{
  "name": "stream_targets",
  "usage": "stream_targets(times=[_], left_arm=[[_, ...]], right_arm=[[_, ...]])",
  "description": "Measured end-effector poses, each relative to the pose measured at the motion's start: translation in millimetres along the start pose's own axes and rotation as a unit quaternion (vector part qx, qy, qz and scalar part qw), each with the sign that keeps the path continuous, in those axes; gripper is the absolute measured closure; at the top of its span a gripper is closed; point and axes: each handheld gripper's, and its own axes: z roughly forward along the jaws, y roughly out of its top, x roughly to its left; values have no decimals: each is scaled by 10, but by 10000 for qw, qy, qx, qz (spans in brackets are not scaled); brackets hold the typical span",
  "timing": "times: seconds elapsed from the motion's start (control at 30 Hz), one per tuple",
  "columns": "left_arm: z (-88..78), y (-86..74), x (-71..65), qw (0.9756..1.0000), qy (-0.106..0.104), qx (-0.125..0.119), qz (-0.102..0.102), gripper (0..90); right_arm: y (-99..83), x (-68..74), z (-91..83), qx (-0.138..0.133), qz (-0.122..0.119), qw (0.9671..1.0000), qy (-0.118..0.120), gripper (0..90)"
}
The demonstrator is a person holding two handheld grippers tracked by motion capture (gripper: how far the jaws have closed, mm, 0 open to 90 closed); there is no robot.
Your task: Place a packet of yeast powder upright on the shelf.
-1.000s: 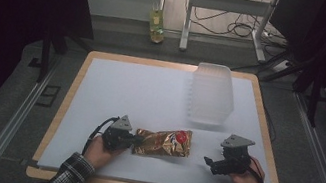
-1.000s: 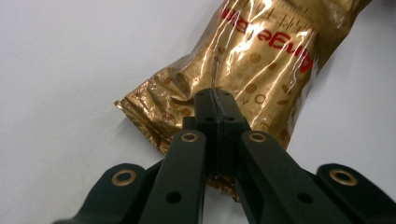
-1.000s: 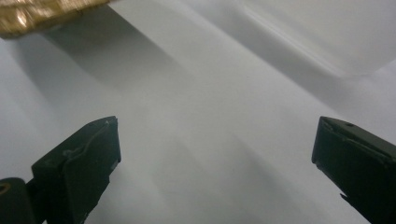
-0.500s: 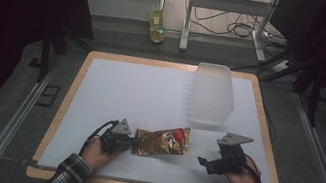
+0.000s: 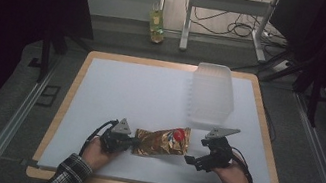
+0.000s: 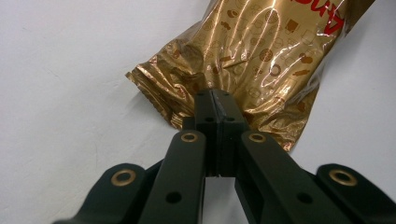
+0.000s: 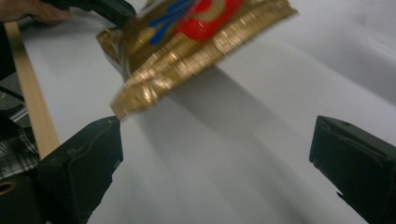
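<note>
A gold foil snack bag (image 5: 162,141) with red print lies near the front of the white table cover, its right end raised off the surface. My left gripper (image 5: 129,142) is shut on the bag's left crimped edge; in the left gripper view the jaws meet on the gold foil (image 6: 252,56). My right gripper (image 5: 191,160) is open just right of the bag, apart from it. In the right gripper view the bag's lifted sealed end (image 7: 187,42) hangs ahead of the wide-apart jaws, with its shadow on the sheet below.
A clear plastic container (image 5: 211,95) stands at the back right of the white-covered table (image 5: 116,88). The wooden table edge (image 7: 32,102) runs along the front by the person's plaid sleeves. A bottle (image 5: 157,22) and cables lie on the floor beyond.
The right gripper has moved left toward the bag's right end. The left gripper has lifted and tilted the bag slightly so its right end is off the table.
</note>
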Motion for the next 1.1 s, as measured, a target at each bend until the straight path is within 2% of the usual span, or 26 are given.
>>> stream_targets(times=[0.1, 0.2, 0.3, 0.37, 0.47, 0.5, 0.57, 0.6, 0.67, 0.77, 0.8, 0.9, 0.93, 0.97, 1.03, 1.07, 1.1], left_arm=[[-1, 0, -1, 10000, 4, 2, 2, 899], [0, 0, 1, 10000, -2, -1, -6, 900], [-1, 0, 1, 10000, -4, -1, -4, 899], [-1, 0, 1, 10000, -4, 1, -2, 899], [-2, 1, 1, 10000, -3, 0, 1, 899], [-3, 2, -1, 10000, 2, 6, 19, 899], [-3, 2, -3, 10000, 7, 6, 22, 899], [-3, 3, -4, 10000, 12, 8, 27, 899], [-3, 4, -6, 10000, 19, 16, 43, 899], [-3, 4, -8, 10000, 25, 18, 47, 899], [-3, 4, -7, 10000, 24, 18, 47, 899], [-4, 5, -12, 10000, 44, 22, 63, 898], [-7, 6, -15, 9999, 53, 25, 81, 898], [-7, 6, -15, 9999, 53, 25, 81, 897], [-14, 3, -27, 9998, 95, 8, 189, 897], [-29, 5, -40, 9994, 187, -4, 278, 871], [-29, 5, -40, 9994, 187, -4, 278, 855]], right_arm=[[52, 22, 26, 18, 31, 10000, 34, 29], [179, 56, 117, 114, 141, 9997, 163, 27], [238, 74, 182, 157, 111, 9997, 165, 28], [288, 68, 257, 227, 330, 9988, 293, 32], [359, 57, 359, 327, 469, 9979, 308, 100], [400, 42, 410, 341, 603, 9969, 377, 199], [433, 27, 450, 346, 737, 9956, 471, 278], [433, 27, 450, 346, 737, 9956, 471, 278], [485, 26, 509, 330, 983, 9921, 708, 388], [503, 33, 532, 299, 1054, 9910, 775, 439], [521, 41, 549, 237, 1204, 9879, 949, 512], [535, 57, 545, 246, 1218, 9875, 967, 557], [545, 73, 532, 220, 1137, 9885, 974, 608], [545, 73, 532, 220, 1137, 9885, 974, 608], [555, 86, 516, 230, 1144, 9881, 998, 642], [563, 91, 498, 196, 1092, 9884, 1040, 668], [563, 91, 498, 196, 1092, 9884, 1040, 668]])
